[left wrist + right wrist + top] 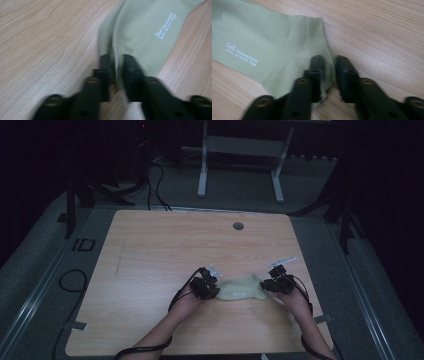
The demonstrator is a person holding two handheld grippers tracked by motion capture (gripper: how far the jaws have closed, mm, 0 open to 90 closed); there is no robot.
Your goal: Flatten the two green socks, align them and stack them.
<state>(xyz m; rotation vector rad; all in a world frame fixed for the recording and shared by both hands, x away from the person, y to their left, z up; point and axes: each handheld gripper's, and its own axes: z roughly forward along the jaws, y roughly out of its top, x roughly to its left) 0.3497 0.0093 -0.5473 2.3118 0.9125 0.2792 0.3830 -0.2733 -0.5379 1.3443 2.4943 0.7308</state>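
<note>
Pale green sock (241,288) lying flat on the wooden table (150,255), toward the near edge at about 5 o'clock from the table's middle, long axis running 9 to 3 o'clock across the high view. Small white lettering printed on the fabric (166,26), legible in neither gripper view. One end ribbed like a cuff (315,35), on the right gripper's side.

Left gripper (116,67) at the sock's 9 o'clock end: jaws narrowly apart, a fold of green cloth standing in the gap between them; whether the pads press it, cannot tell. Right gripper (329,68) at the 3 o'clock end: jaws likewise a narrow gap apart, the cuff's corner lying between them, grip equally unclear from the blur.

Both hands low over the tabletop, left hand (187,302) and right hand (290,300) coming in from 6 o'clock, forearms angled inward so the two grippers face each other across the sock. Black cables trailing back along each forearm.

Beyond, at 12 o'clock, a small round grommet (238,226) set in the table's far edge.
</note>
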